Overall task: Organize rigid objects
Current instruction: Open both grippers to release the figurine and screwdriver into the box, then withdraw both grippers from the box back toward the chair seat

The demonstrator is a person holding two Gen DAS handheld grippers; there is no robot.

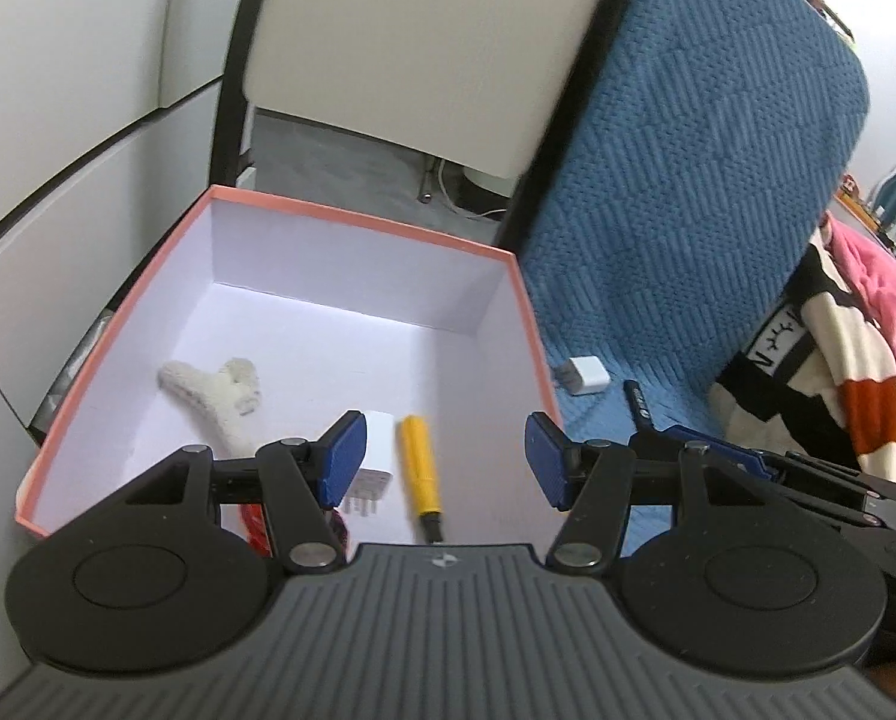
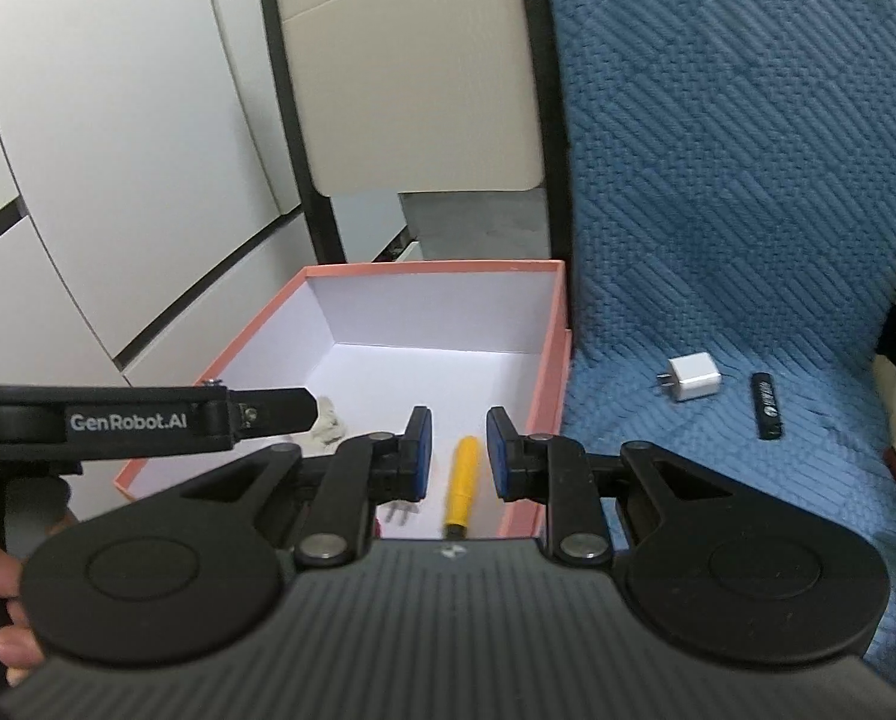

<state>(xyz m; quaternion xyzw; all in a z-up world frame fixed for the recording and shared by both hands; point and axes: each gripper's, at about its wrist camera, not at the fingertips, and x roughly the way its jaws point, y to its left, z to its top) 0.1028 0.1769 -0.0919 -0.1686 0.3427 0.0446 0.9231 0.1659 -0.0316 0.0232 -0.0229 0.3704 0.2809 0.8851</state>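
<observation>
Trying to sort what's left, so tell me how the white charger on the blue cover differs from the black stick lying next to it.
The white charger is a squat cube with metal prongs at one end; the black stick is long, slim and prongless. The charger is plain, while the stick carries pale lettering too small to read. Both lie apart on the blue cover, outside the pink box, untouched by either gripper.

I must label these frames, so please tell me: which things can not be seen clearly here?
- Red item in the box: left wrist view, hidden by the left gripper.
- White plug: right wrist view, body behind the right gripper.
- Black stick print: too small.
</observation>
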